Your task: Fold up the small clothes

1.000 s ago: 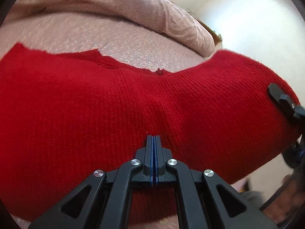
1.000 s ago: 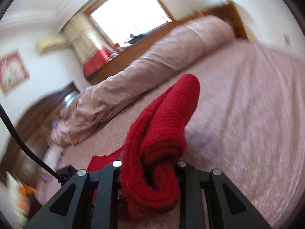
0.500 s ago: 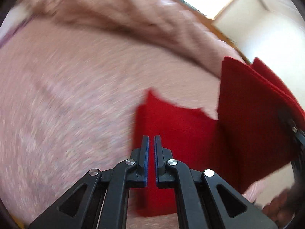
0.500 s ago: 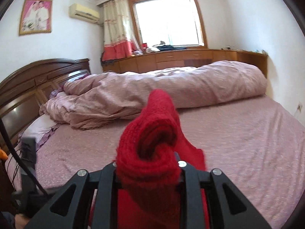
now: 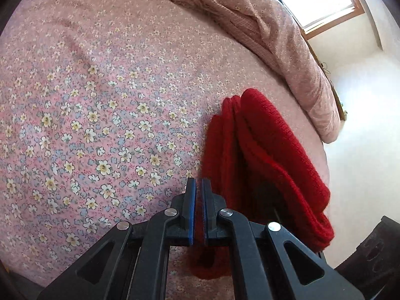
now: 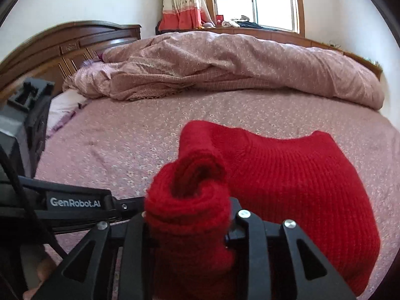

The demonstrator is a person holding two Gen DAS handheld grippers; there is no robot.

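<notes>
A red knit sweater (image 6: 300,180) lies folded on the flowered pink bedsheet (image 5: 100,125). One rolled edge of it rises between the fingers of my right gripper (image 6: 187,200). Those jaws are opening, but the knit still fills the gap and hides the pads. In the left wrist view the sweater (image 5: 270,155) is stacked in layers just right of my left gripper (image 5: 197,187). That gripper hovers over bare sheet, its blue pads a thin slit apart with nothing in them. Its black body (image 6: 75,202) shows to the left of the right gripper.
A bunched pink duvet (image 6: 225,67) runs across the far side of the bed. A dark wooden headboard (image 6: 50,47) stands at the left. The mattress drops off toward a white wall (image 5: 362,125) just right of the sweater. A hand (image 6: 42,270) shows at the lower left.
The left gripper let go of the spread sweater and swung left onto bare sheet. The right gripper carried its fold across and down, so the sweater now lies doubled over on the bed.
</notes>
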